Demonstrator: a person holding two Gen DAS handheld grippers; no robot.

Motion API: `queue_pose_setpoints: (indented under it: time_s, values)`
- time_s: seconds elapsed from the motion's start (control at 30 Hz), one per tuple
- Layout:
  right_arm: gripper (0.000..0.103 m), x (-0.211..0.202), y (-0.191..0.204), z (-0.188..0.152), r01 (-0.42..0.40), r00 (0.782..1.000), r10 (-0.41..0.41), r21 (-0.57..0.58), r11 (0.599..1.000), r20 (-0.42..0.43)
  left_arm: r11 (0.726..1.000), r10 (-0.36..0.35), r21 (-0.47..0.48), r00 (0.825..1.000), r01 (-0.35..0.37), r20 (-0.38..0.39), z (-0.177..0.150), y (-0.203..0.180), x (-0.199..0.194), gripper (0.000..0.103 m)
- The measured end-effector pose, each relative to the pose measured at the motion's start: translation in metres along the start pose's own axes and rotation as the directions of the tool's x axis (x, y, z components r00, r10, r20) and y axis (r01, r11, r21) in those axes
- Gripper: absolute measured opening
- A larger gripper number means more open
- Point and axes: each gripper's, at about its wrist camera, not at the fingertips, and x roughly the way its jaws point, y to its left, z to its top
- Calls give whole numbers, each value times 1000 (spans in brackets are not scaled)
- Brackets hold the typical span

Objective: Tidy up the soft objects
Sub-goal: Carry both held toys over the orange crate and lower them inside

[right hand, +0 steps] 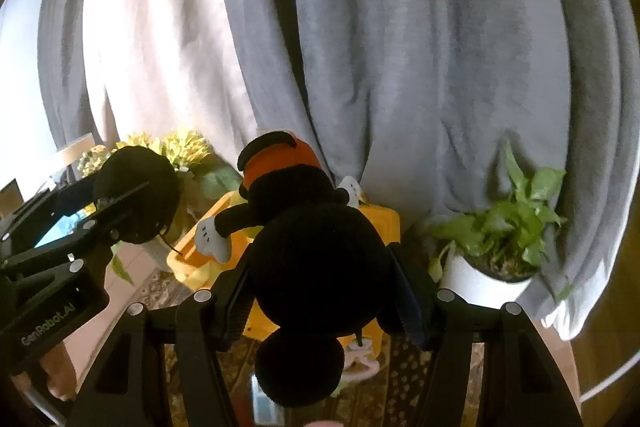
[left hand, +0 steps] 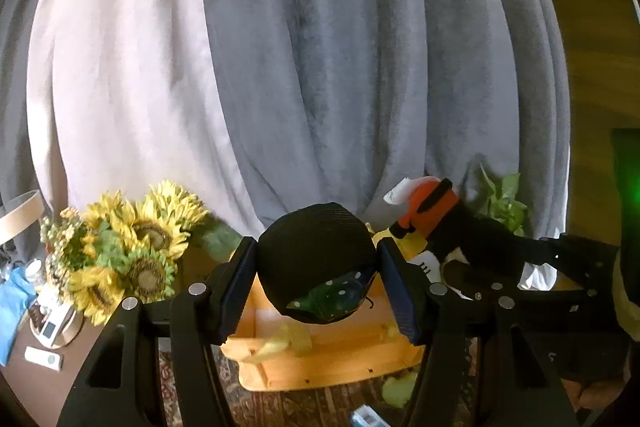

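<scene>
Jaws of both grippers (left hand: 318,277) (right hand: 320,287) clamped around black plush toys (left hand: 316,259) (right hand: 320,267).

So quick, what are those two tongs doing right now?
Left tongs: closed on a black plush toy.
Right tongs: closed on a black mouse plush.

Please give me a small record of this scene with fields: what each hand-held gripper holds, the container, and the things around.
left hand-held gripper: shut on a black plush toy
right hand-held gripper: shut on a black mouse plush with orange shorts
container: yellow bin, below both toys
left side: sunflowers
right side: potted plant
background: grey curtain
</scene>
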Motion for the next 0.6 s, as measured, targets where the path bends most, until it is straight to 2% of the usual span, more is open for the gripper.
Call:
queue_pose_setpoints:
  time_s: [0.2,0.37,0.6]
  values:
    - [62,43,-3,14,-7,998,5,-28,1000,-67,1000,5,27,999,-4,-45,4,8,39,61]
    - [62,87,-9,20,-27,987,19,-48,998,-162,1000,-10,21,993,13,-120,0,13,76,61]
    - [62,146,-12,18,-70,958,43,-86,994,-283,999,-24,17,967,30,-255,-15,22,128,61]
